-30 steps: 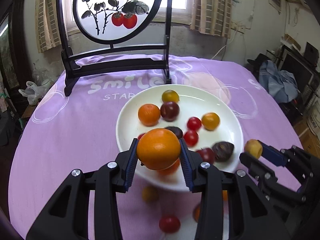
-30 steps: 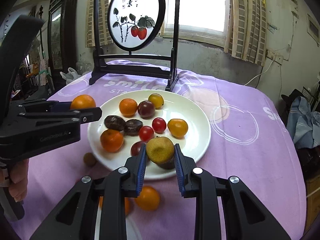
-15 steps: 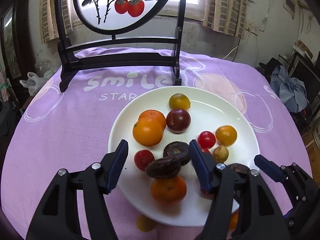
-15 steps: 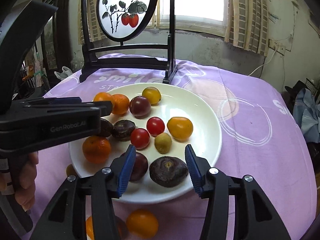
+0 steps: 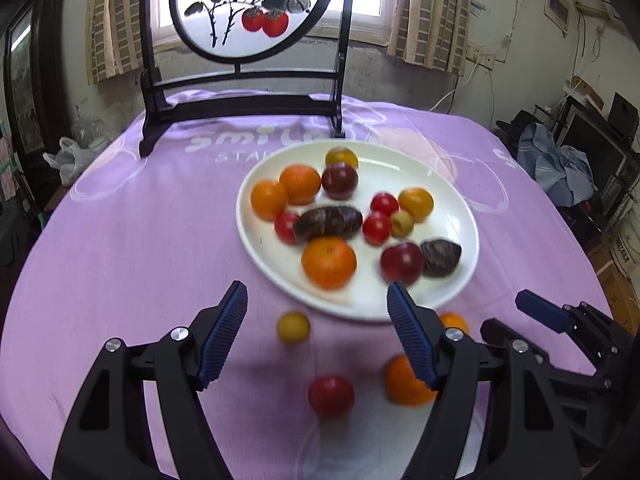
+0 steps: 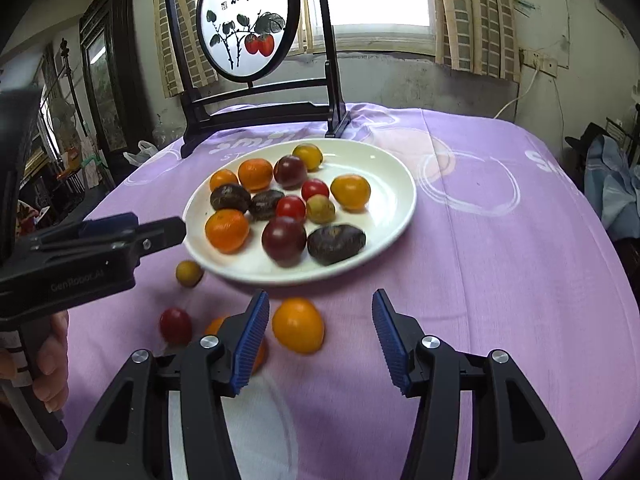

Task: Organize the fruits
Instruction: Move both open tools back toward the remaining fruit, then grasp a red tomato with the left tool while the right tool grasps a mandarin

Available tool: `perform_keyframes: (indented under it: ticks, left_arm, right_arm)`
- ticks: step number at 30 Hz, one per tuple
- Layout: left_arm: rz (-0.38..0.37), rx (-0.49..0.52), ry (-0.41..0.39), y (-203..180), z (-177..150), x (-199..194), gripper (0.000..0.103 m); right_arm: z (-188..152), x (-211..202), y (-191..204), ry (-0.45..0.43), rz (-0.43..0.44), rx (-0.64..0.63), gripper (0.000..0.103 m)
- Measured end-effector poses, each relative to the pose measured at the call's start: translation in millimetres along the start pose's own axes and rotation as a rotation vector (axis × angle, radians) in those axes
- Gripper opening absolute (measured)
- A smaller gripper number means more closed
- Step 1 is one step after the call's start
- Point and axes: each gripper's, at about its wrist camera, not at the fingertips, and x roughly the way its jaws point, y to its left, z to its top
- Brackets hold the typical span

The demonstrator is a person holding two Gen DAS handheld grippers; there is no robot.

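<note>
A white plate (image 5: 256, 248) (image 6: 396, 208) on the purple cloth holds several oranges, red tomatoes, dark plums and brown fruits. Loose on the cloth in front of it lie a small yellow-green fruit (image 5: 293, 327), a red tomato (image 5: 331, 395) and an orange (image 5: 404, 380). My left gripper (image 5: 317, 292) hovers over them near the plate's front rim, its jaws opening with nothing between the pads. My right gripper (image 6: 319, 298) is also opening. A yellow-orange fruit (image 6: 298, 324) lies on the cloth under its gap, close to its left finger, and the pads do not touch it.
A dark wooden stand with a round painted panel (image 5: 248, 8) rises at the back of the table. A person's hand (image 6: 44, 360) holds the left gripper (image 6: 156, 226) at the left. The right gripper (image 5: 508, 314) sits at the right of the left wrist view.
The left gripper let go of an orange and the right of a yellow-green fruit; both now lie in the plate. Both grippers opened and drew back toward the loose fruit.
</note>
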Motion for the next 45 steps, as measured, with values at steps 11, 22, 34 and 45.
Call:
perform_keyframes:
  ticks: [11, 22, 34, 45]
  left_arm:
    - [0.02, 0.053, 0.104, -8.0, -59.9, 7.7, 0.071]
    - [0.015, 0.092, 0.128, -13.0, -68.4, 27.9, 0.048]
    - [-0.002, 0.104, 0.056, -4.3, -62.2, 6.5, 0.029]
    - [0.009, 0.061, 0.062, 13.1, -60.5, 0.8, 0.029]
  right_arm:
    - [-37.3, -17.3, 1.6, 0.025, 0.005, -0.002, 0.066]
    - [-41.9, -19.7, 1.6, 0.028, 0.033, -0.006, 0.066]
    - [-47.9, -9.2, 22.6, 0.082, 0.081, -0.052, 0.066]
    - [-42.5, 28.8, 64.9, 0.181, 0.05, -0.154, 0.066]
